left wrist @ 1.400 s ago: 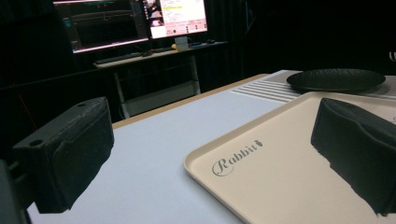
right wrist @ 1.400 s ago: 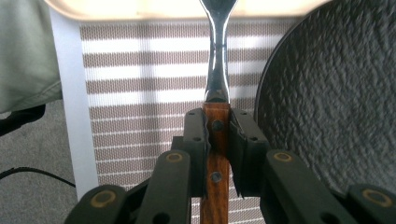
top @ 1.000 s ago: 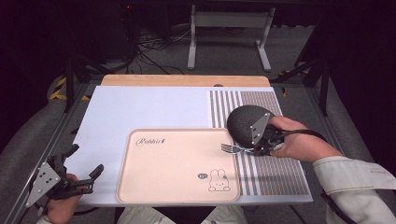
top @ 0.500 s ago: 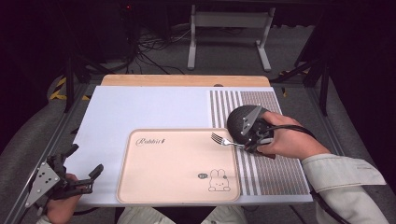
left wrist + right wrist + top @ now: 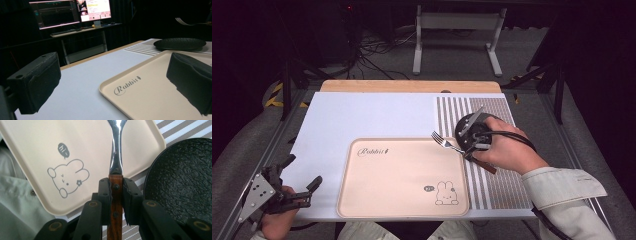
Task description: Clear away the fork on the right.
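Right gripper (image 5: pixel 116 188) clenches the fork (image 5: pixel 116 157) by its wooden handle, tines pointing ahead.

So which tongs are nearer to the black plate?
The right tongs, shut on the fork, hover right above the black plate. The left tongs, open, are at the table's near left corner, across the beige tray.

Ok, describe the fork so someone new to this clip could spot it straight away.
Start at the beige tray with the rabbit drawing, then look to its far right corner beside the black plate. The fork hangs there, clamped by its handle in the right gripper. It is the one piece of cutlery: shiny metal tines on a riveted brown wooden handle.
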`<state>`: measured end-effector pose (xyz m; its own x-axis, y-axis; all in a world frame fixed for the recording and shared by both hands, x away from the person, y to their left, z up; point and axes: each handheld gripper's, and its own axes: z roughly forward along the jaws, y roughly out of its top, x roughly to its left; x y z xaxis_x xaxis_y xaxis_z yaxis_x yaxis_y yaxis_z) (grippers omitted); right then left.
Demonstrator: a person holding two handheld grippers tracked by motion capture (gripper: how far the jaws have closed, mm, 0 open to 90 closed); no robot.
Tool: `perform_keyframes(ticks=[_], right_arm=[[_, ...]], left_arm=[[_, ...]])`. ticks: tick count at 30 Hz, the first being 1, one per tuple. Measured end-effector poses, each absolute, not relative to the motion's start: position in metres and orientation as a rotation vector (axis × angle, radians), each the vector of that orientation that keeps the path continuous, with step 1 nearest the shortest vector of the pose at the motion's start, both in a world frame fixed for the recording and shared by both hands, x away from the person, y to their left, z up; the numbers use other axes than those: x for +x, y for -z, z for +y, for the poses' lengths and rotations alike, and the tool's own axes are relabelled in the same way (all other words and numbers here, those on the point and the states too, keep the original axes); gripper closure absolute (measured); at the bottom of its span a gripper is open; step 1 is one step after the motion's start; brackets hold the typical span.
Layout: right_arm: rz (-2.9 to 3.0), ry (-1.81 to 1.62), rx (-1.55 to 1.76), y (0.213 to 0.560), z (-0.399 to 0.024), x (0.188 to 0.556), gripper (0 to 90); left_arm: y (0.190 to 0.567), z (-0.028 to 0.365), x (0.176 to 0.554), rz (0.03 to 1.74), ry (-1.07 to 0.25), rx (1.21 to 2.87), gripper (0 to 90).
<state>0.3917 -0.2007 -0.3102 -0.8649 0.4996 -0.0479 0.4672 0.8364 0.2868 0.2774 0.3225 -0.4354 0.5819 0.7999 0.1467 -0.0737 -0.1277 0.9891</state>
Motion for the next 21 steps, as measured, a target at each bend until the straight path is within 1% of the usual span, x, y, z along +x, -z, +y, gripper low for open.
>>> perform_keyframes(ticks=[12, 21], right_arm=[[2.821, -0.431, 1.039, 0.316, -0.173, 0.387, 78.7], [2.749, -0.395, 1.236, 0.324, -0.164, 0.387, 78.7]], left_arm=[[0.435, 0.323, 0.277, 0.64, -0.846, 1.524, 0.0], [0.435, 0.323, 0.277, 0.64, -0.846, 1.52, 0.1]])
